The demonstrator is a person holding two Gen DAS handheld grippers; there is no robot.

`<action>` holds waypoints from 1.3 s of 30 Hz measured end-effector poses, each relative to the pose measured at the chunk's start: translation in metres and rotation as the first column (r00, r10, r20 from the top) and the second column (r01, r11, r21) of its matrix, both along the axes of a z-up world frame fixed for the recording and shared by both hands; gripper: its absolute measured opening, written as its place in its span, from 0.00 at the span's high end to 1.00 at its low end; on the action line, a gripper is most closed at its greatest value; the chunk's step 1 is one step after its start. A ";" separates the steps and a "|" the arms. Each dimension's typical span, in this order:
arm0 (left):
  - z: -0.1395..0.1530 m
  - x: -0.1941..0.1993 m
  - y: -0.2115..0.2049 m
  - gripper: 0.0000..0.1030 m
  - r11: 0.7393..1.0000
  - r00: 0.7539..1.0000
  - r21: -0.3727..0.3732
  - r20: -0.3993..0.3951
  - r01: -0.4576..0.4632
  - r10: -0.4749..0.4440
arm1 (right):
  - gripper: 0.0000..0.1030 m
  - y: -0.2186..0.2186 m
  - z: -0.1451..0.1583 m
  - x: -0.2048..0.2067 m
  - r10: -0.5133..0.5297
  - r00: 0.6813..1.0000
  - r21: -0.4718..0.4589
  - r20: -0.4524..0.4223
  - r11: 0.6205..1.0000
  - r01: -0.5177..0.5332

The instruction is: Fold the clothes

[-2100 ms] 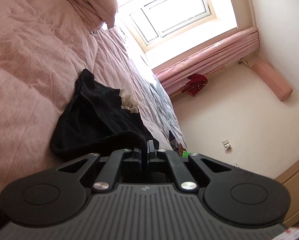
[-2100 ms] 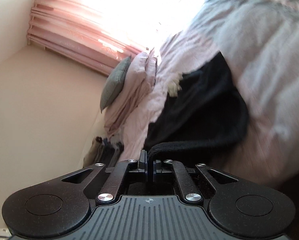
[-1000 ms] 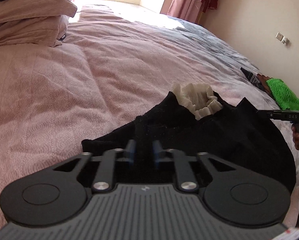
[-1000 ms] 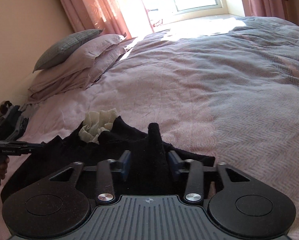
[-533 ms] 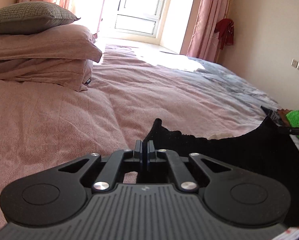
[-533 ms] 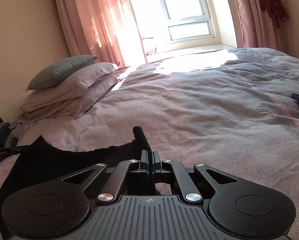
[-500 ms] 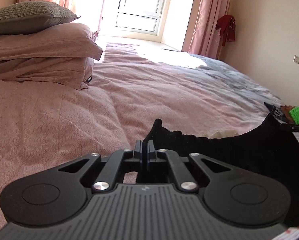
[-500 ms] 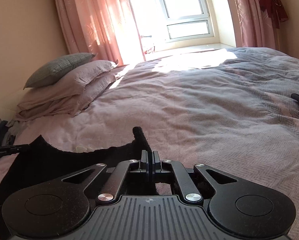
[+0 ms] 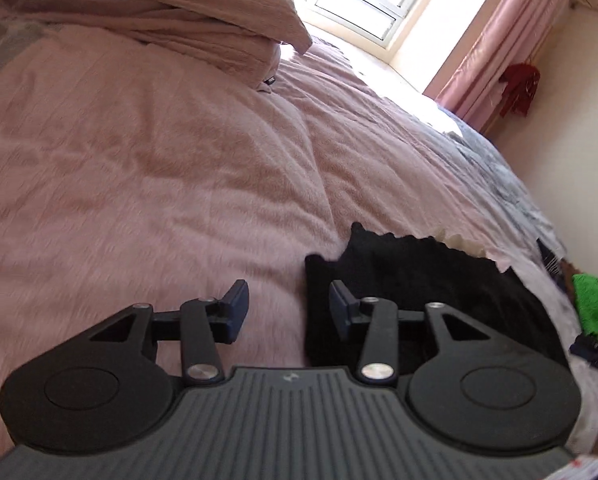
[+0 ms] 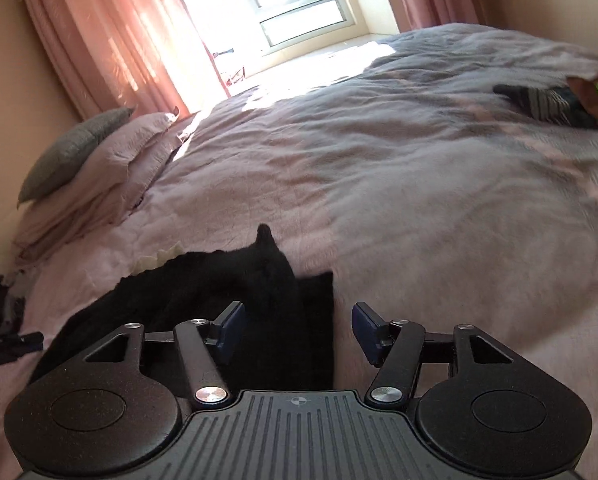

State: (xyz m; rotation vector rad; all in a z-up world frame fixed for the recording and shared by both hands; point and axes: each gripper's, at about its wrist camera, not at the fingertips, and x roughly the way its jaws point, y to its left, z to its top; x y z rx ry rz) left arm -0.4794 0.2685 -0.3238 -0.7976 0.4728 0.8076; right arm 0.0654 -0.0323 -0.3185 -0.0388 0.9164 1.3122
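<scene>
- Left tool (image 9: 285, 310): jaws spreading, nothing pinched; the black garment (image 9: 411, 280) lies partly between the pads, its edge by the right pad.
- Right tool (image 10: 295, 330): jaws spreading wide; a raised fold of the garment stands between the pads, untouched.
- Garment lies on the pink bed cover (image 9: 159, 168), cream frill (image 9: 459, 242) at its far edge.
- Pillows (image 10: 99, 168) beyond.

The garment (image 9: 419, 288) lay on the bed (image 9: 159, 184), between the two tools: the left tool (image 9: 285, 312) stood at its left edge, the right tool (image 10: 297, 332) at its right edge. The pillows (image 9: 147, 12) were stacked at the head of the bed, left of the garment. The window (image 10: 295, 4) was behind the bed.
</scene>
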 end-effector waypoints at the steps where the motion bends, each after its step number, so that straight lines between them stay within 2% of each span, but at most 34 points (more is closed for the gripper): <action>1: 0.000 -0.013 -0.013 0.63 1.000 1.000 -0.023 0.030 0.000 0.001 | 0.43 -0.015 -0.004 0.000 -0.009 0.999 -0.005 -0.039 1.000 0.009; 4: -0.003 -0.037 -0.047 0.61 0.996 0.994 -0.091 0.113 0.010 0.001 | 0.43 -0.048 -0.017 -0.007 -0.047 0.991 -0.027 -0.126 0.999 0.044; 5: -0.006 -0.042 -0.055 0.58 0.994 0.991 -0.112 0.135 0.004 0.011 | 0.43 -0.055 -0.021 -0.010 -0.056 0.986 -0.026 -0.154 0.998 0.052; 7: -0.014 -0.046 -0.068 0.55 0.991 0.987 -0.136 0.156 -0.013 0.034 | 0.43 -0.063 -0.027 -0.014 -0.071 0.975 -0.010 -0.213 0.997 0.070; 8: -0.018 -0.045 -0.072 0.55 0.990 0.988 -0.143 0.150 -0.021 0.043 | 0.43 -0.065 -0.030 -0.016 -0.076 0.968 0.002 -0.239 0.997 0.079; 9: -0.022 -0.044 -0.075 0.63 0.989 0.987 -0.149 0.152 -0.022 0.045 | 0.43 -0.064 -0.032 -0.018 -0.079 0.963 0.007 -0.259 0.997 0.083; 10: -0.024 -0.043 -0.078 0.72 0.989 0.987 -0.148 0.155 -0.012 0.035 | 0.55 -0.061 -0.032 -0.020 -0.076 0.960 0.010 -0.270 0.997 0.082; 11: -0.024 -0.040 -0.080 0.92 0.991 0.990 -0.133 0.140 -0.008 0.027 | 0.98 -0.058 -0.031 -0.022 -0.074 0.964 0.005 -0.257 0.997 0.078; 12: -0.021 -0.038 -0.081 0.97 0.994 0.992 -0.111 0.124 -0.008 0.022 | 0.98 -0.056 -0.028 -0.023 -0.093 0.966 -0.005 -0.241 0.995 0.095; 14: -0.010 -0.040 -0.084 0.97 0.998 0.994 -0.051 0.108 -0.021 0.027 | 0.99 -0.060 -0.015 -0.019 -0.132 0.974 0.012 -0.183 0.991 0.136; 15: -0.006 -0.043 -0.085 0.97 1.000 0.994 -0.017 0.102 -0.025 0.027 | 0.99 -0.064 -0.012 -0.015 -0.161 0.971 0.015 -0.179 0.986 0.166; 17: -0.009 -0.045 -0.085 0.96 1.000 0.997 -0.003 0.080 -0.017 0.017 | 0.99 -0.064 -0.021 -0.010 -0.168 0.964 -0.021 -0.207 0.986 0.167; 19: -0.026 -0.035 -0.087 0.95 1.000 1.000 -0.023 -0.004 0.000 0.000 | 0.98 -0.056 -0.036 -0.018 -0.161 0.972 -0.108 -0.171 0.984 0.144; 21: -0.031 -0.027 -0.091 0.92 1.000 0.998 0.007 -0.054 0.012 -0.012 | 0.96 -0.052 -0.038 -0.023 -0.156 0.977 -0.125 -0.143 0.982 0.138; 22: -0.027 -0.025 -0.091 0.91 1.000 0.998 0.011 -0.068 0.014 -0.013 | 0.89 -0.049 -0.031 -0.025 -0.136 0.985 -0.136 -0.109 0.983 0.121; 23: -0.022 -0.025 -0.090 0.88 1.000 0.997 0.015 -0.075 0.017 -0.016 | 0.75 -0.046 -0.024 -0.026 -0.117 0.991 -0.151 -0.063 0.983 0.106; 24: -0.016 -0.026 -0.089 0.80 0.999 0.996 0.028 -0.086 0.020 -0.017 | 0.65 -0.044 -0.016 -0.029 -0.095 0.995 -0.161 -0.002 0.983 0.093; 25: -0.009 -0.026 -0.087 0.76 0.999 0.995 0.050 -0.102 0.021 -0.016 | 0.52 -0.043 -0.006 -0.032 -0.078 0.994 -0.151 0.070 0.985 0.088; 26: -0.003 -0.027 -0.083 0.73 0.997 0.993 0.075 -0.114 0.019 -0.010 | 0.48 -0.041 0.002 -0.034 -0.071 0.989 -0.127 0.130 0.988 0.087; 27: 0.004 -0.027 -0.077 0.72 0.995 0.993 0.095 -0.120 0.017 -0.005 | 0.48 -0.037 0.007 -0.033 -0.062 0.984 -0.107 0.169 0.991 0.081; 29: 0.016 -0.020 -0.057 0.70 0.992 0.993 0.125 -0.121 0.010 0.005 | 0.47 -0.022 0.015 -0.026 -0.040 0.983 -0.064 0.182 0.997 0.053; 32: 0.026 0.012 -0.024 0.65 0.988 0.995 0.138 -0.085 0.066 -0.054 | 0.47 0.017 0.014 -0.017 0.003 0.985 0.006 0.173 1.000 -0.004; 34: 0.027 0.042 0.000 0.59 0.986 0.993 0.125 -0.061 0.110 -0.103 | 0.47 0.049 0.008 -0.011 0.031 0.987 0.014 0.161 0.999 -0.033; 36: 0.021 0.072 0.022 0.40 0.986 0.989 0.088 -0.033 0.144 -0.142 | 0.47 0.079 0.001 -0.005 0.056 0.990 0.029 0.133 0.998 -0.060; 38: 0.012 0.098 0.042 0.31 0.985 0.987 0.071 -0.042 0.160 -0.157 | 0.47 0.107 -0.006 0.001 0.084 0.992 0.027 0.093 0.996 -0.087; 39: 0.006 0.108 0.050 0.31 0.985 0.985 0.055 -0.059 0.166 -0.163 | 0.47 0.117 -0.010 0.003 0.095 0.992 0.016 0.077 0.995 -0.097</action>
